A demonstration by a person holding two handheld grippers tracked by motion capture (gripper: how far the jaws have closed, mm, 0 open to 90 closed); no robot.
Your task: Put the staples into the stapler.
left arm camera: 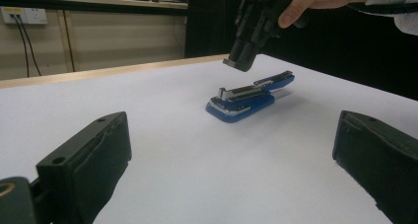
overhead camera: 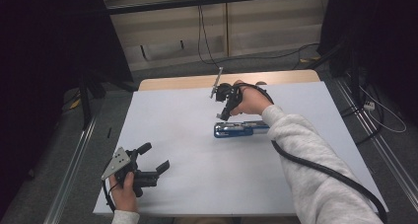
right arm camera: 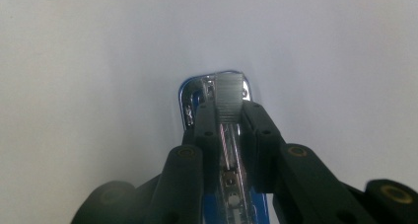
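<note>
A blue stapler (overhead camera: 236,130) lies near the middle of the white table, its lid swung open and its metal magazine (left arm camera: 239,93) bared. My right gripper (overhead camera: 223,116) hangs just above the stapler's front end, pointing down. It is shut on a short grey strip of staples (right arm camera: 229,93), which sticks out past its fingertips over the stapler's (right arm camera: 190,100) open channel. My left gripper (overhead camera: 154,157) rests low at the near left of the table, open with nothing between its jaws. In its own view the left gripper (left arm camera: 231,155) faces the stapler (left arm camera: 241,103) and the right gripper (left arm camera: 241,61).
The white table (overhead camera: 197,184) has a wooden strip along its far edge (overhead camera: 182,81). Cables (overhead camera: 204,41) run over the floor behind it, and metal rails (overhead camera: 74,160) flank both sides. A wall socket (left arm camera: 24,15) sits on the far wall.
</note>
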